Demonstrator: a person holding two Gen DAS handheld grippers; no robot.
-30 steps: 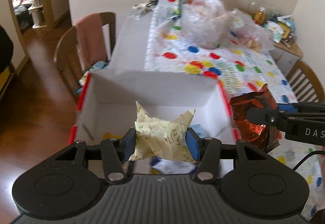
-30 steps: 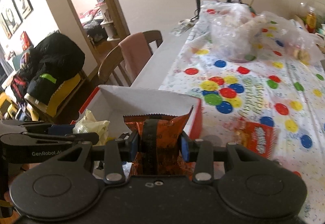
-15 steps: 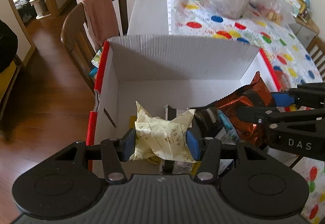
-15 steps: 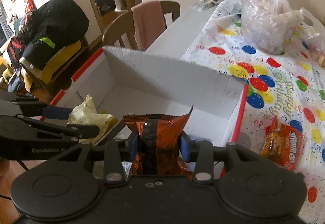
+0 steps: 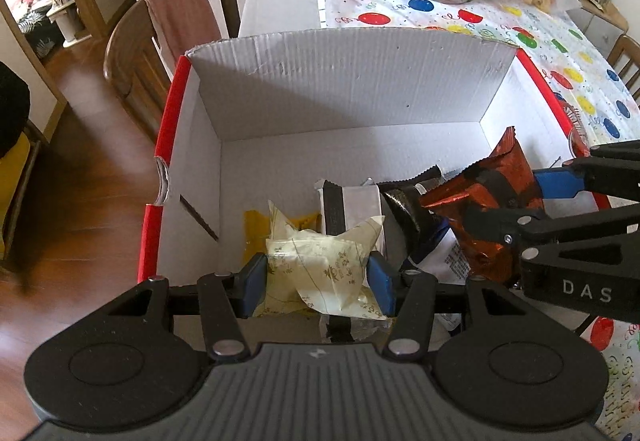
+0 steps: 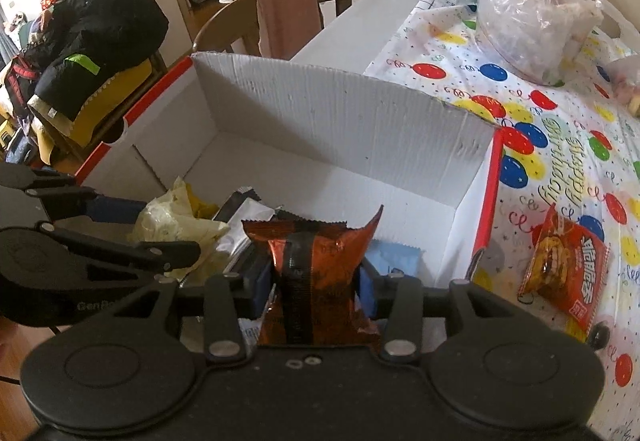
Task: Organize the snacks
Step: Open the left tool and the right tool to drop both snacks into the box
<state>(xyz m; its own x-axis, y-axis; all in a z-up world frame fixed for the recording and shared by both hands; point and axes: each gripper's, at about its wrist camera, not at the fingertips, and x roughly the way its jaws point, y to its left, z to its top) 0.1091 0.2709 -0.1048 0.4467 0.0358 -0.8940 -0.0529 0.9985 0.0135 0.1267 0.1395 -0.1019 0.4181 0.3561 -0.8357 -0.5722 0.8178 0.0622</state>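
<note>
A white cardboard box (image 5: 344,85) with red edges stands at the table's corner, its inside wall (image 6: 340,121) facing both cameras. My left gripper (image 5: 316,283) is shut on a pale yellow snack packet (image 5: 320,269), held over the box's near side. My right gripper (image 6: 316,287) is shut on an orange-brown foil snack bag (image 6: 316,273), also over the box, just right of the left one. In the left wrist view that foil bag (image 5: 484,201) shows at the right. Several packets (image 5: 352,209) lie on the box floor. A red snack pack (image 6: 568,273) rests on the tablecloth outside.
A balloon-print tablecloth (image 6: 560,145) covers the table right of the box. Clear plastic bags (image 6: 532,21) sit farther back. A wooden chair with a pink cloth (image 5: 180,17) stands left of the table, above a wooden floor (image 5: 80,161). A dark jacket (image 6: 92,37) lies on a seat at left.
Both grippers have moved forward and tipped down over the box, each still holding its packet. More of the box floor and its packets now shows.
</note>
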